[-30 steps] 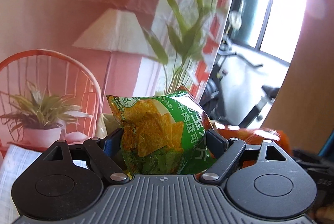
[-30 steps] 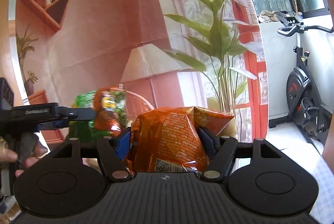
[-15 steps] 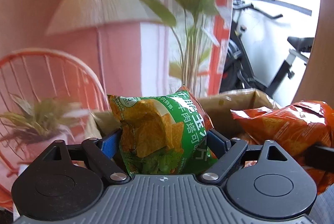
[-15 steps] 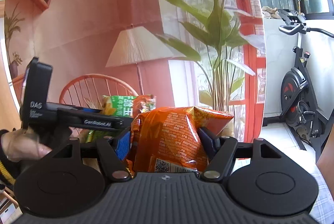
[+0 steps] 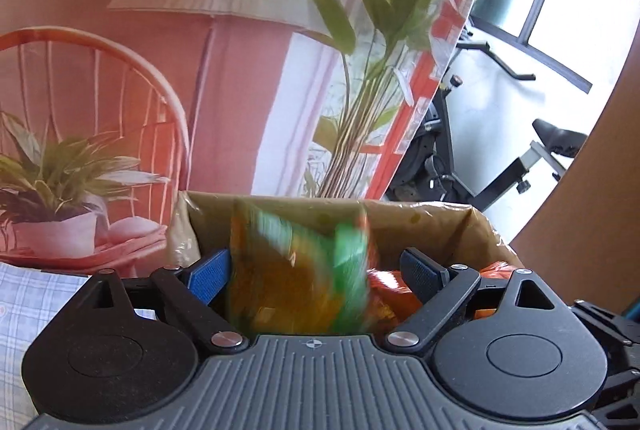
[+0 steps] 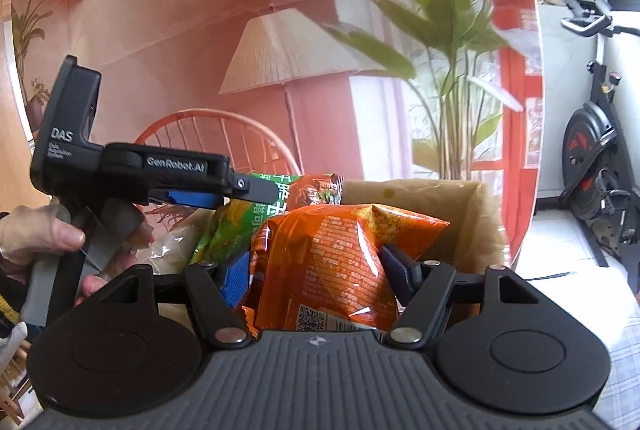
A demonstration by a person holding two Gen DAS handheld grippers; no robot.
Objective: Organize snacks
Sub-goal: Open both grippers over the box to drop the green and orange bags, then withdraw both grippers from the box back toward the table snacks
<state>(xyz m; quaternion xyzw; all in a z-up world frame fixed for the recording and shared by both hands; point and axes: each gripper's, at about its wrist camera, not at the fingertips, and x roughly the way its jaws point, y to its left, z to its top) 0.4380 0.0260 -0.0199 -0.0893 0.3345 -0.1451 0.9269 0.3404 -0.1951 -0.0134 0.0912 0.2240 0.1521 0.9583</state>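
Observation:
My left gripper (image 5: pixel 316 264) is open over the cardboard box (image 5: pixel 440 220). The green chip bag (image 5: pixel 304 270) is blurred between its spread fingers, loose and falling into the box. It also shows in the right wrist view (image 6: pixel 256 218), below the left gripper (image 6: pixel 256 189). My right gripper (image 6: pixel 316 262) is shut on the orange chip bag (image 6: pixel 332 262) and holds it just before the box (image 6: pixel 476 213). Orange packaging (image 5: pixel 388 294) lies inside the box.
A printed backdrop (image 5: pixel 200 69) with a lamp, chair and plants stands behind the box. An exercise bike (image 6: pixel 592 165) stands at the right. A checked cloth (image 5: pixel 36 298) covers the table at the left.
My left gripper has opened and let go of the green chip bag, which drops into the box. Both grippers have come closer to the box. The right still holds the orange bag.

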